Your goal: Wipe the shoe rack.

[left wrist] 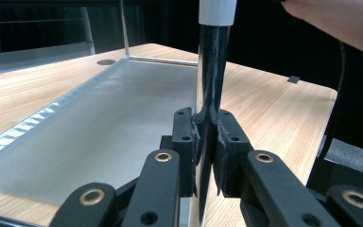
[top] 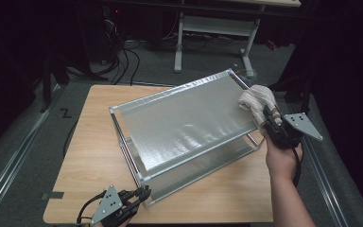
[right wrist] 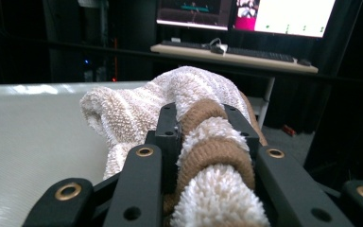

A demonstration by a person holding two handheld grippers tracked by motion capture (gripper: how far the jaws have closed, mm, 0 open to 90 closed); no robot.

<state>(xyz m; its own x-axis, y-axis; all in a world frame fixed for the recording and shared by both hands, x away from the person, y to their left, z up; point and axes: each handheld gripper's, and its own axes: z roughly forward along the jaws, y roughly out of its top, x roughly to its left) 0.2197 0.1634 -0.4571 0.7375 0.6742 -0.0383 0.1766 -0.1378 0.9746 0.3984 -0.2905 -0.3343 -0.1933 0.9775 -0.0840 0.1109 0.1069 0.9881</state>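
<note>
Gripping a striped towel [top: 256,101] in clamped jaws, the right gripper [top: 270,118] is pressing it on the far right corner of the metal shelf's [top: 184,120] top panel. At the wooden table's [top: 92,156] near edge, the left gripper [top: 144,193] is pinching the shelf's near corner post [left wrist: 211,71]. Beyond lie grey floor [top: 23,156], cables [top: 125,61] and a desk with a lit monitor [right wrist: 246,14].

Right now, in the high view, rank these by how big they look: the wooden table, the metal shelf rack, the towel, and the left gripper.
1. wooden table, largest.
2. metal shelf rack, covering much of the tabletop.
3 and 4. left gripper and towel look about alike; the gripper is nearer the camera, so I won't rank them.
</note>
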